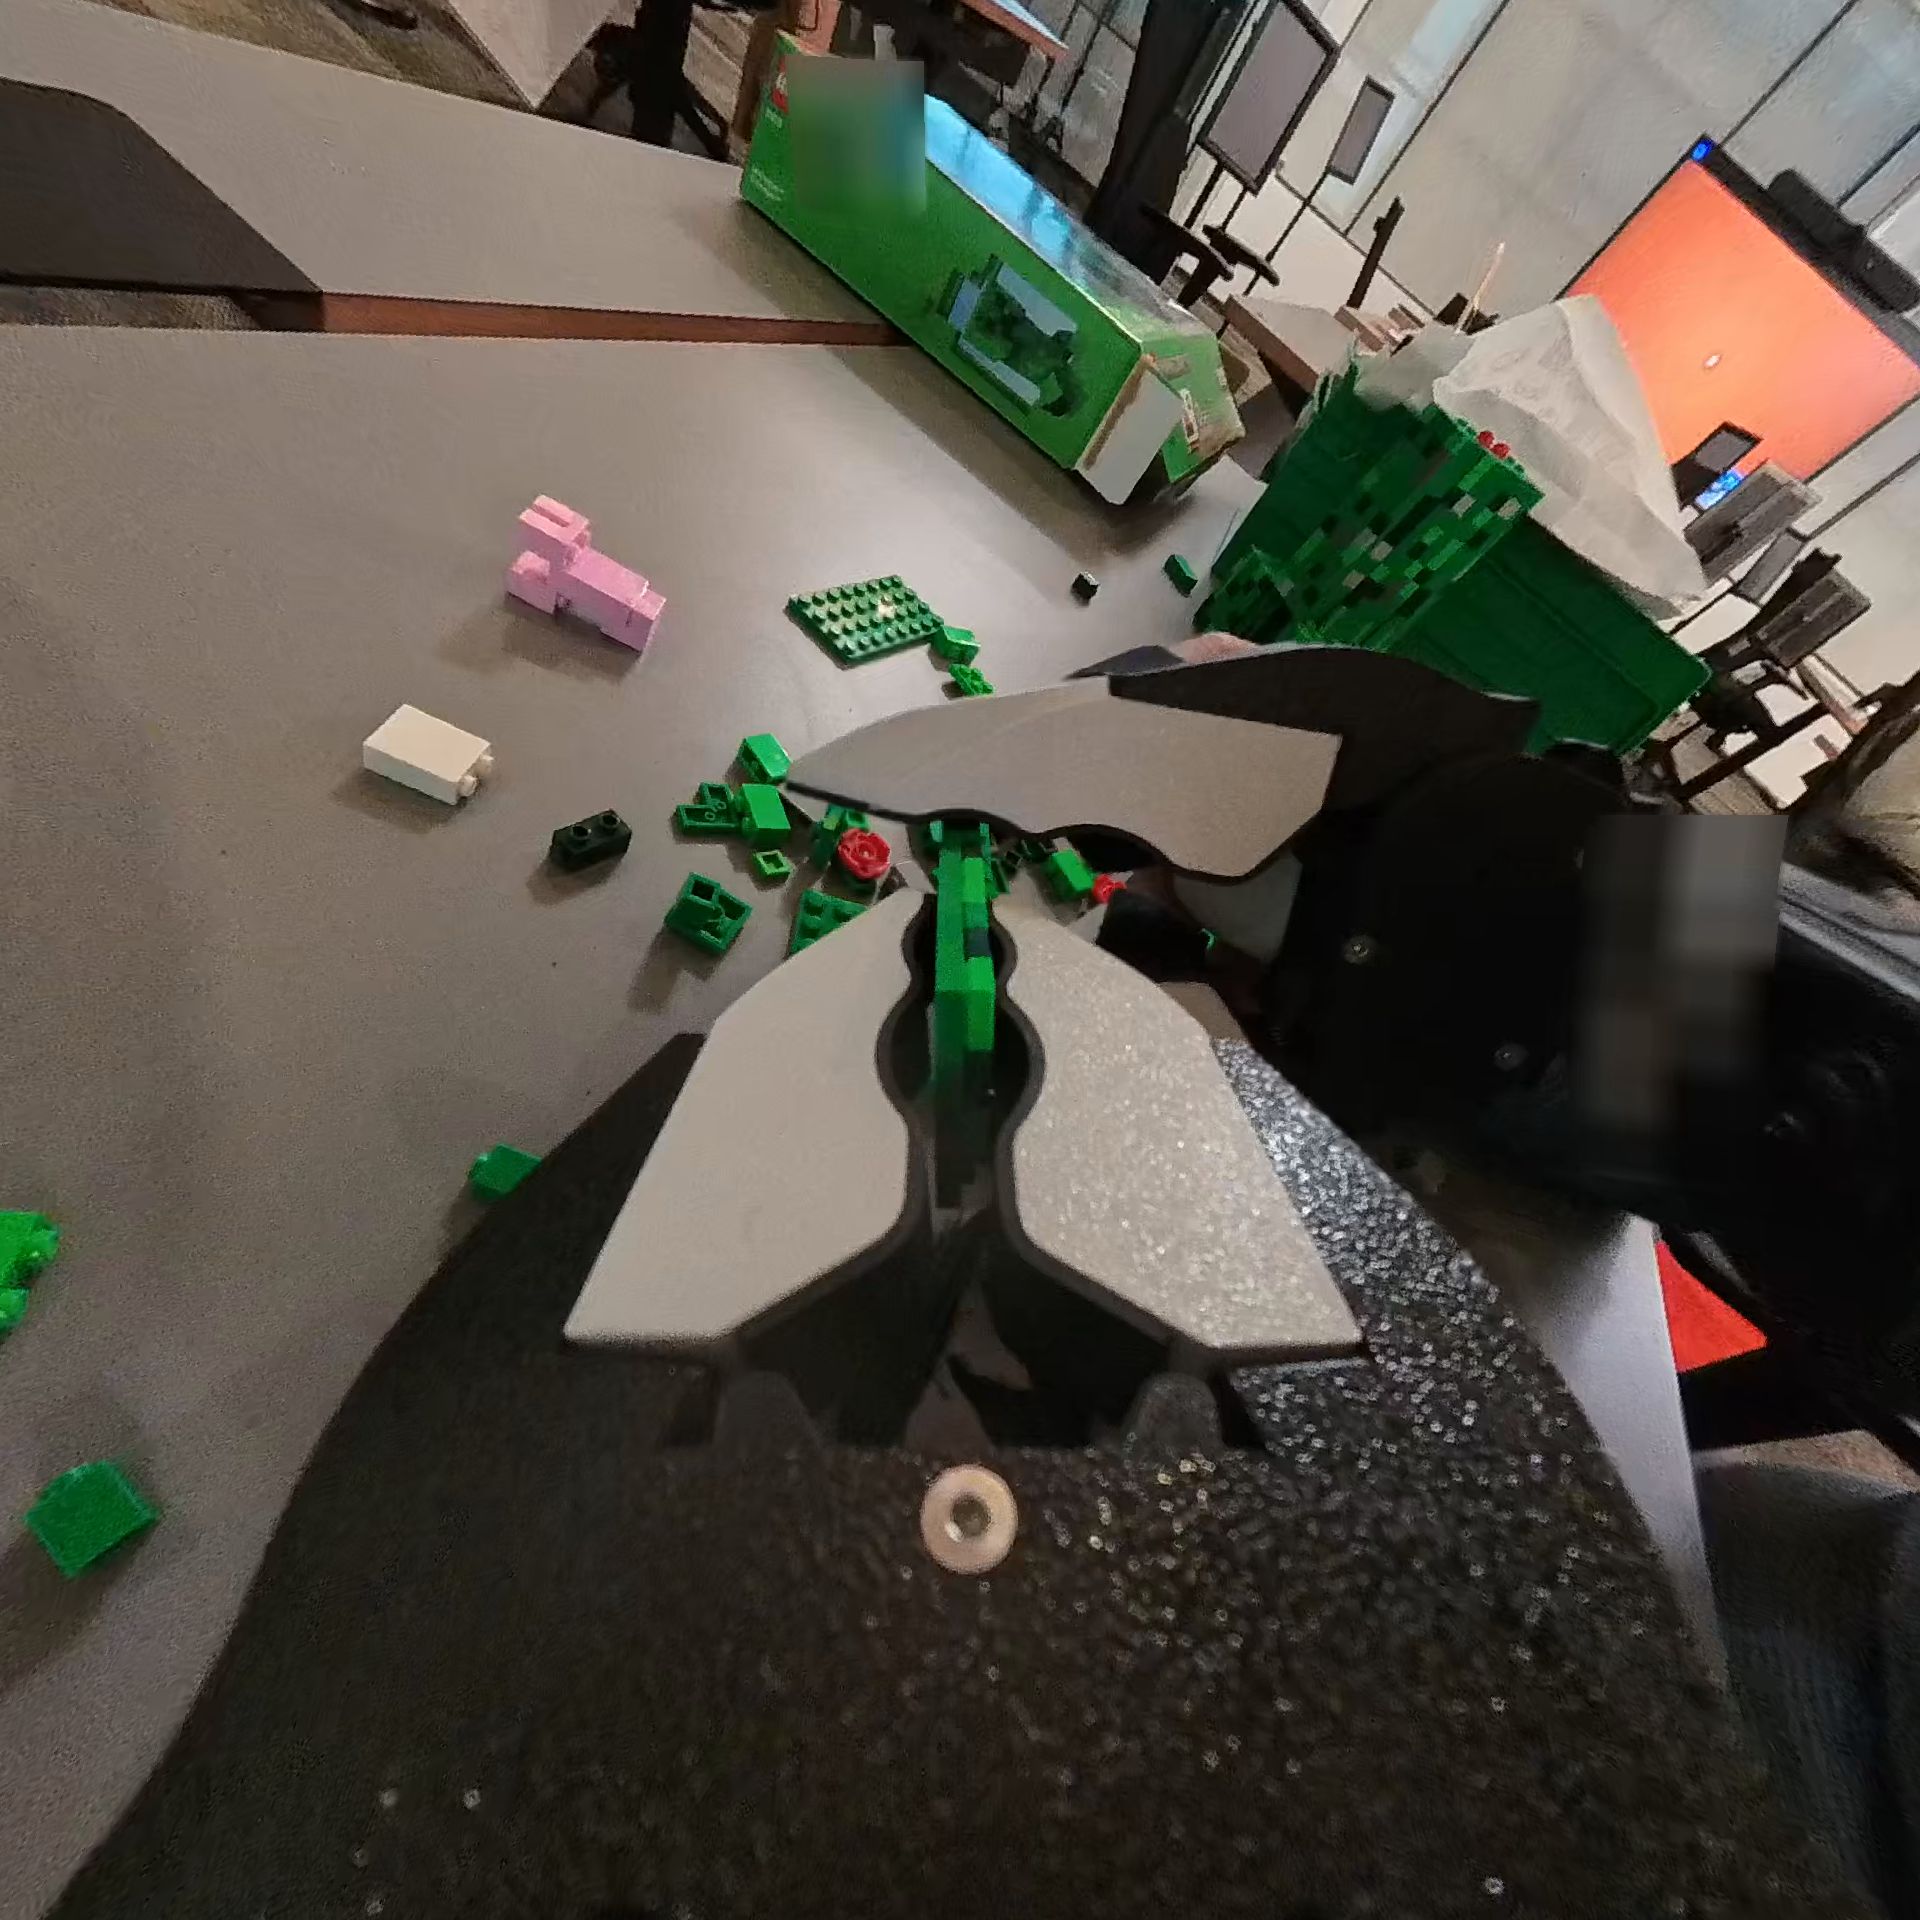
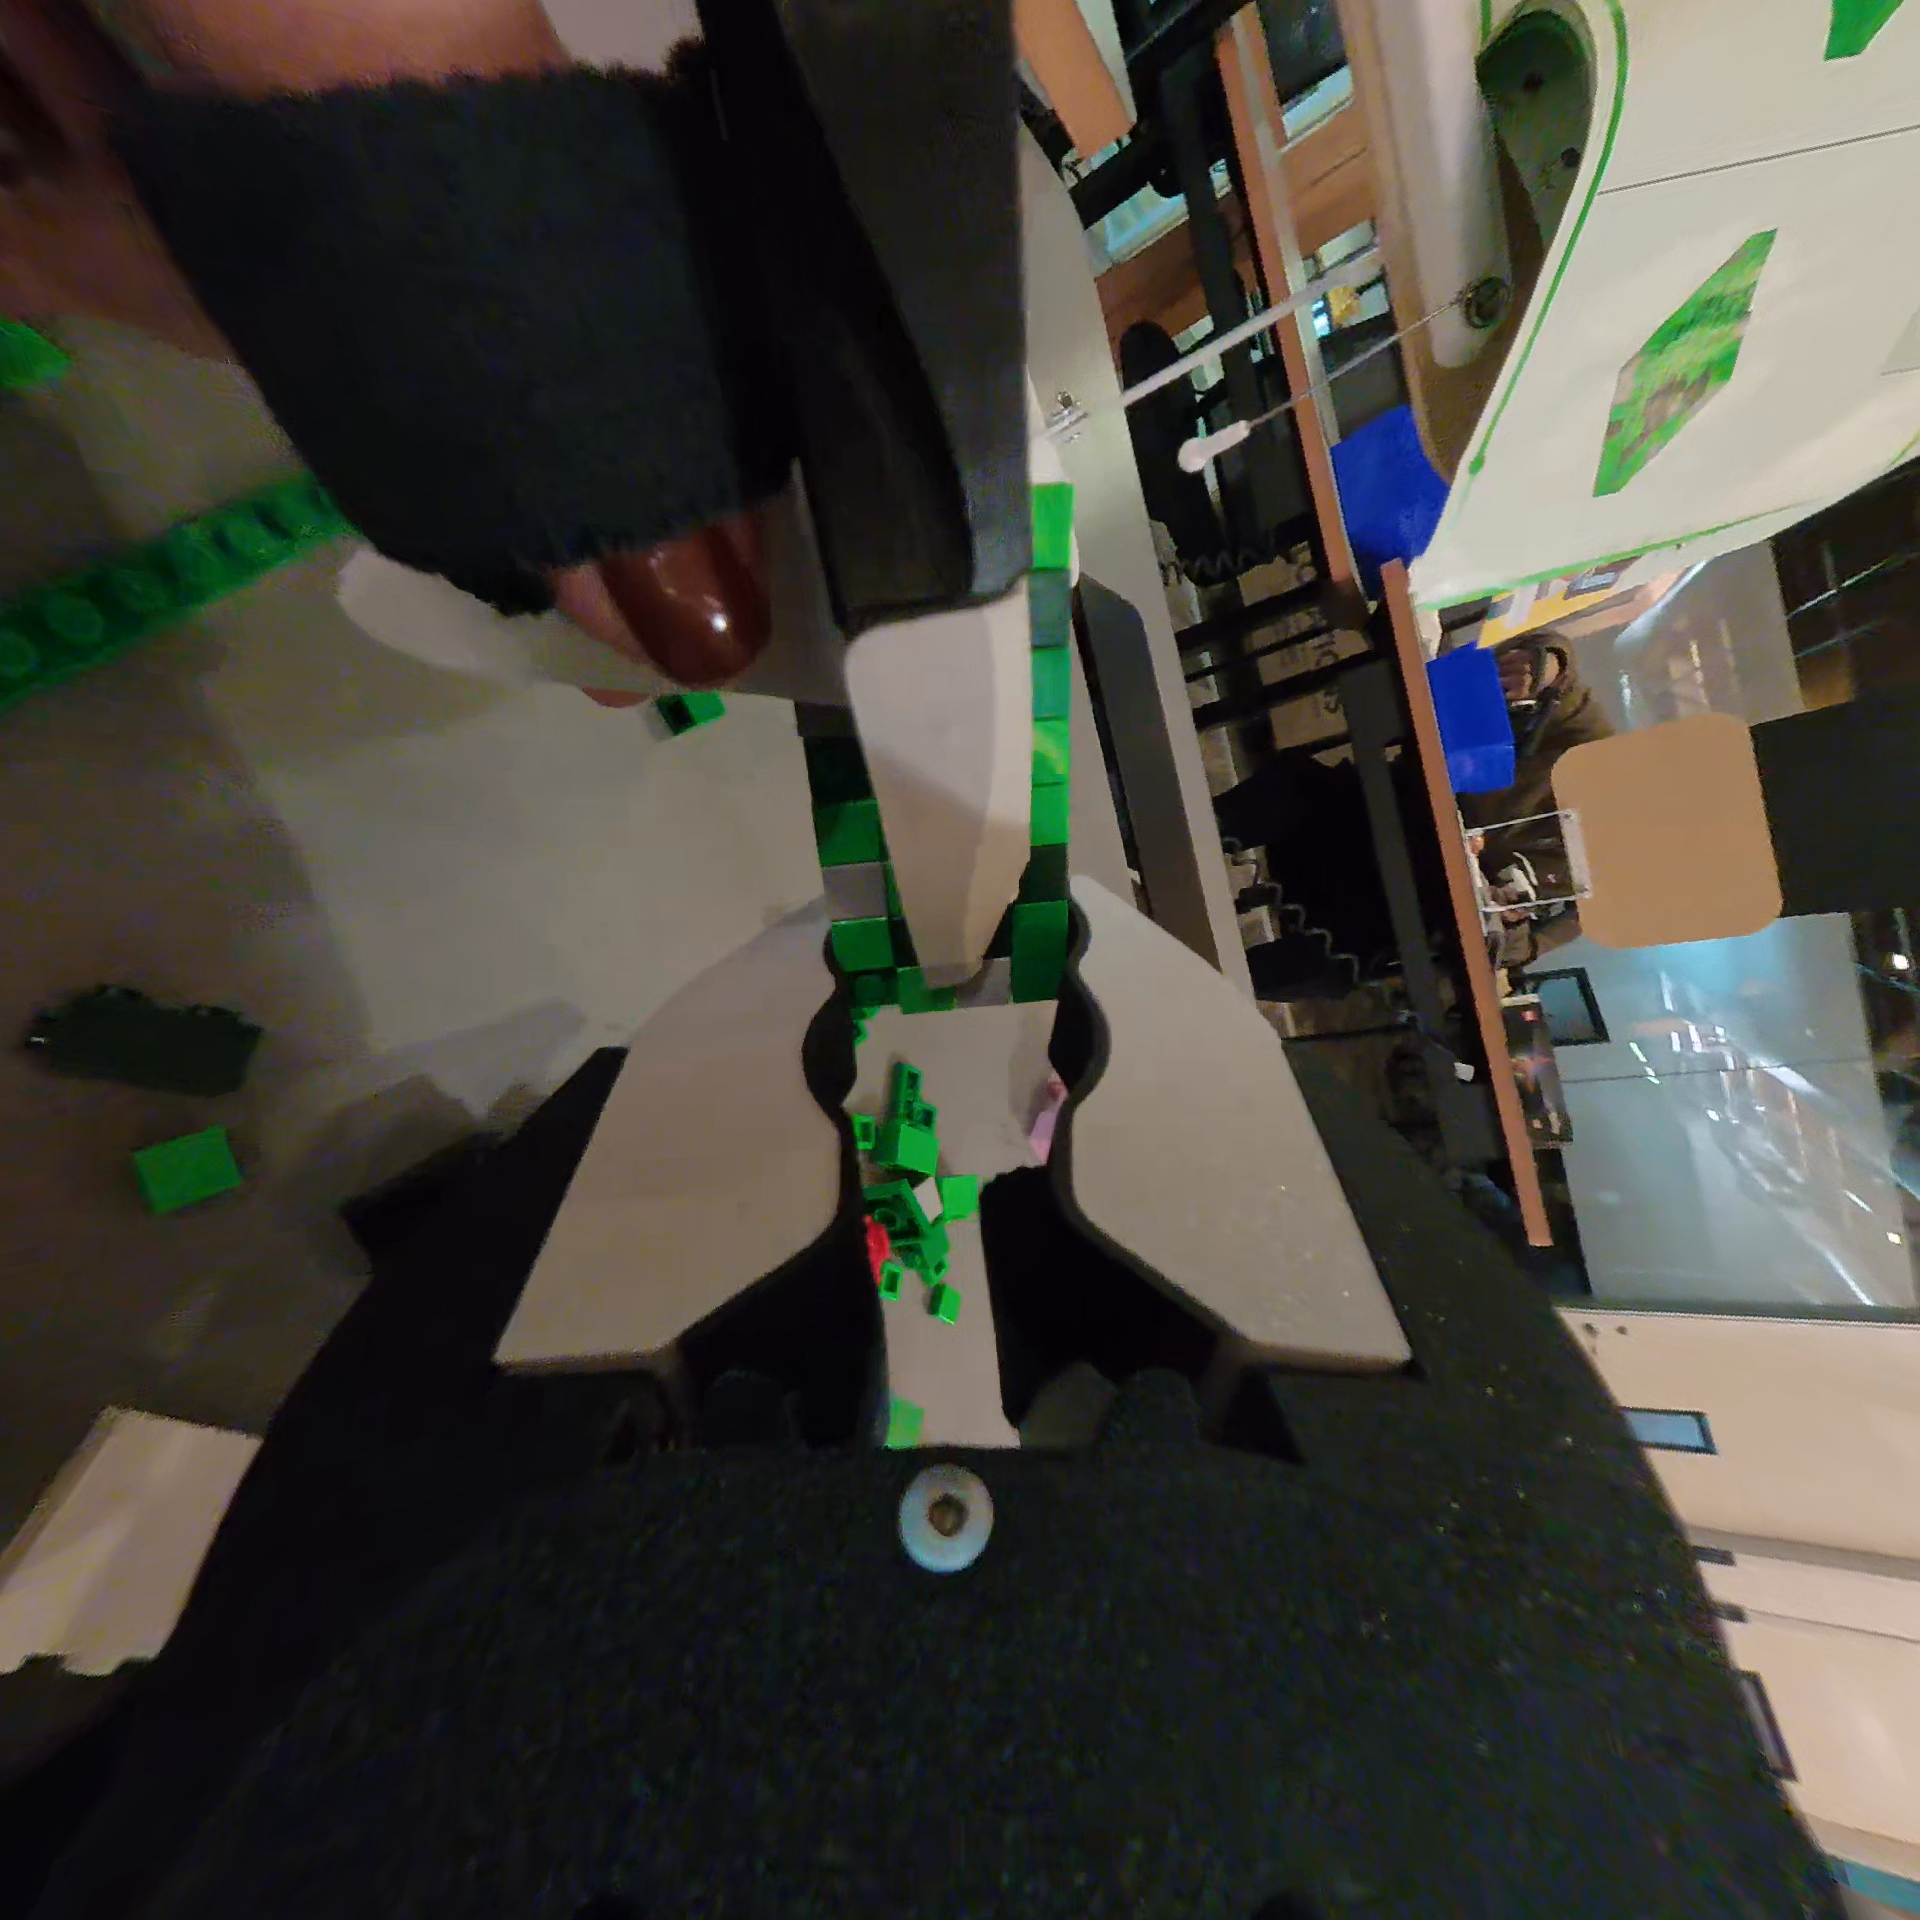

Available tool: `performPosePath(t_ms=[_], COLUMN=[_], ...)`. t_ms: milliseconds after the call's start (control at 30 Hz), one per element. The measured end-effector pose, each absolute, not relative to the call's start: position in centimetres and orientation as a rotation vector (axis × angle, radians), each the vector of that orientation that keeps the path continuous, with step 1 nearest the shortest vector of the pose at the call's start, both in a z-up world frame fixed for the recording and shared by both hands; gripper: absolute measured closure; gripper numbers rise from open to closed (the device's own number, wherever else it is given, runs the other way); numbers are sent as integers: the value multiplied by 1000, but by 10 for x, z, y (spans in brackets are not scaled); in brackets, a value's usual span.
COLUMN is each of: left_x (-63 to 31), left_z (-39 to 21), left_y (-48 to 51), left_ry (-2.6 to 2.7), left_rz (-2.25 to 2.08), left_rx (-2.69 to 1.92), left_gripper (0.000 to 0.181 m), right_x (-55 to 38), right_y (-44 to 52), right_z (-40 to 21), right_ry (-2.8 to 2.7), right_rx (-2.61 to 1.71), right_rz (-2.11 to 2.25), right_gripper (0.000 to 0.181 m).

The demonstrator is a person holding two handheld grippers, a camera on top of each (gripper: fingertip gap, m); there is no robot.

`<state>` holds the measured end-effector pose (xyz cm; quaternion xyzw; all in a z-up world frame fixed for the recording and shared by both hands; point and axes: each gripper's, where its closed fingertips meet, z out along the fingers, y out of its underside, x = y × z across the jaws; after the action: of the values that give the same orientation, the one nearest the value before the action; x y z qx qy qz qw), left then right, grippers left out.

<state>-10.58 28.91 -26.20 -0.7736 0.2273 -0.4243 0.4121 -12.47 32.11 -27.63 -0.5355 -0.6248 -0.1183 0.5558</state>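
My left tongs are clamped on a green brick strip; my right tongs pinch its other end — loose bricks lie scattered just beyond, unattached.

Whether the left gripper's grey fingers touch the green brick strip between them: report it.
Touching. The left wrist view shows the left gripper with both fingers pressed against the green brick strip, no gap visible.
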Motion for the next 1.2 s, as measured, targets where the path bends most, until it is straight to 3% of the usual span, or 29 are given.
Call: performPosePath(t_ms=[267, 733, 867, 1000, 1200], left_x=[-106, -100, -96, -96, -105], left_z=[-256, -266, -267, -277, -282], left_y=[292, 304, 306, 308, 312], left_ry=[357, 217, 159, 235, 386], left_rz=[-1310, -1373, -1448, -1296, -1018], left_rx=[-1920, -1956, -1946, -2010, -2044], left_gripper=[174, 173, 175, 175, 175], right_x=[-122, -110, -105, -100, -100], right_y=[328, 339, 338, 337, 328], right_z=[-267, -272, -271, -284, -297], right_ry=[-1430, -1412, -1408, -1437, -1482], right_rx=[-1149, -1096, -1018, -1162, -1352], right_rz=[-510, -701, -808, -703, -386], right_gripper=[147, 148, 155, 150, 126])
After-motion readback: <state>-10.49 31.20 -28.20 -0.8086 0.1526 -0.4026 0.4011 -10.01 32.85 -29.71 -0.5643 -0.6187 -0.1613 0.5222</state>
